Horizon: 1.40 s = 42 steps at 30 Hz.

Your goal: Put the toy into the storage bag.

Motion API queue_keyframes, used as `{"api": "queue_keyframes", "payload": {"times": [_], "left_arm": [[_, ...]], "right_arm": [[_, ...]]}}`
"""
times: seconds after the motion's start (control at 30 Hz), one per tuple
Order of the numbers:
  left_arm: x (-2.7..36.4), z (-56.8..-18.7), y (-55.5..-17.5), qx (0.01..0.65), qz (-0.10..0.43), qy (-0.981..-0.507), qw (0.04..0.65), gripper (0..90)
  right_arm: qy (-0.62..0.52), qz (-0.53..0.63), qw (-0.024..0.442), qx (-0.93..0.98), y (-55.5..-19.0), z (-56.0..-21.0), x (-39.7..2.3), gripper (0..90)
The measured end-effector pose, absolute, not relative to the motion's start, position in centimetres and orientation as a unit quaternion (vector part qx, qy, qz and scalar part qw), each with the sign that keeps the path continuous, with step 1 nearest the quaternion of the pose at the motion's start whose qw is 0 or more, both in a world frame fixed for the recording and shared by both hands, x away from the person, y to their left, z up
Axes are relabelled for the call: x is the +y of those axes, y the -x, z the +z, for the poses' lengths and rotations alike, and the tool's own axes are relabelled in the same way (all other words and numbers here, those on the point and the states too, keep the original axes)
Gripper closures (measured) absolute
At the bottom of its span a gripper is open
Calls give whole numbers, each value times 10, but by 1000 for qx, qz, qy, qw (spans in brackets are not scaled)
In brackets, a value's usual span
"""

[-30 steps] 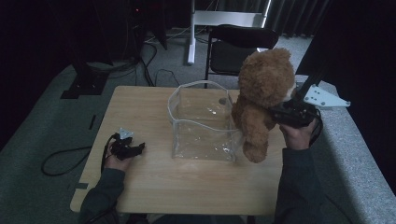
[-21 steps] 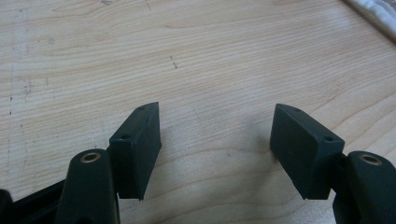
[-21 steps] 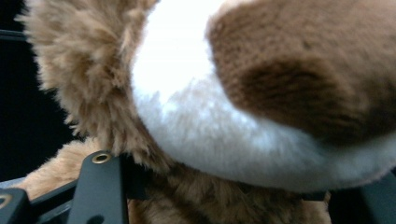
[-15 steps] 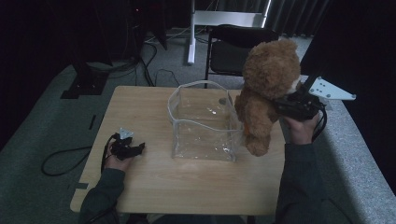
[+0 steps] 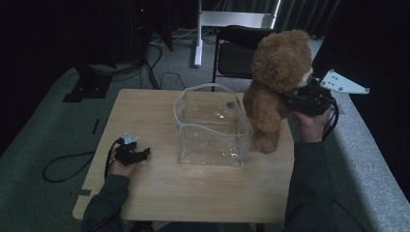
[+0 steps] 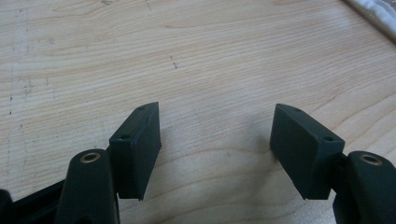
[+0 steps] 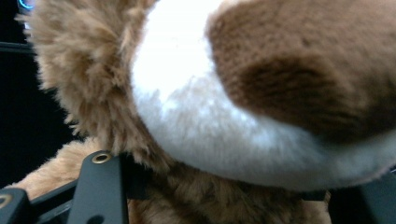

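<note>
The right claw (image 5: 296,96) pinches the brown teddy bear (image 5: 275,87) at the neck and holds it in the air, upright, just beside the right wall of the clear plastic box (image 5: 212,126), its feet hanging above the wooden surface (image 5: 193,188). Well left of the box, the left claw (image 5: 140,153) rests on the surface, jaws spread with nothing between them

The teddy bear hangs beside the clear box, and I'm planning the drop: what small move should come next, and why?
Probably carry it sideways over the box's opening. The right gripper grips the teddy bear at the neck, and its feet dangle outside the clear box, near the right wall, so releasing now would miss.
</note>
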State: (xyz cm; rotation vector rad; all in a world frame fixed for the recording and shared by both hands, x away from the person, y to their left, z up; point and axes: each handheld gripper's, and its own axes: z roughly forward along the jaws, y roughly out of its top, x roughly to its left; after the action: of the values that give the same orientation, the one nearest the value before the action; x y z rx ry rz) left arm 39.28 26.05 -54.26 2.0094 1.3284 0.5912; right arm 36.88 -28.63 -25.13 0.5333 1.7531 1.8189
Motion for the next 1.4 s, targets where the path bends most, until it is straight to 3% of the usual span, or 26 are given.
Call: {"api": "queue_keyframes", "payload": {"times": [1.4], "left_arm": [[260,-543,-393,507,226,-766,324,338]], "right_arm": [[-203,674,279,653,-414,-241,-248,368]]}}
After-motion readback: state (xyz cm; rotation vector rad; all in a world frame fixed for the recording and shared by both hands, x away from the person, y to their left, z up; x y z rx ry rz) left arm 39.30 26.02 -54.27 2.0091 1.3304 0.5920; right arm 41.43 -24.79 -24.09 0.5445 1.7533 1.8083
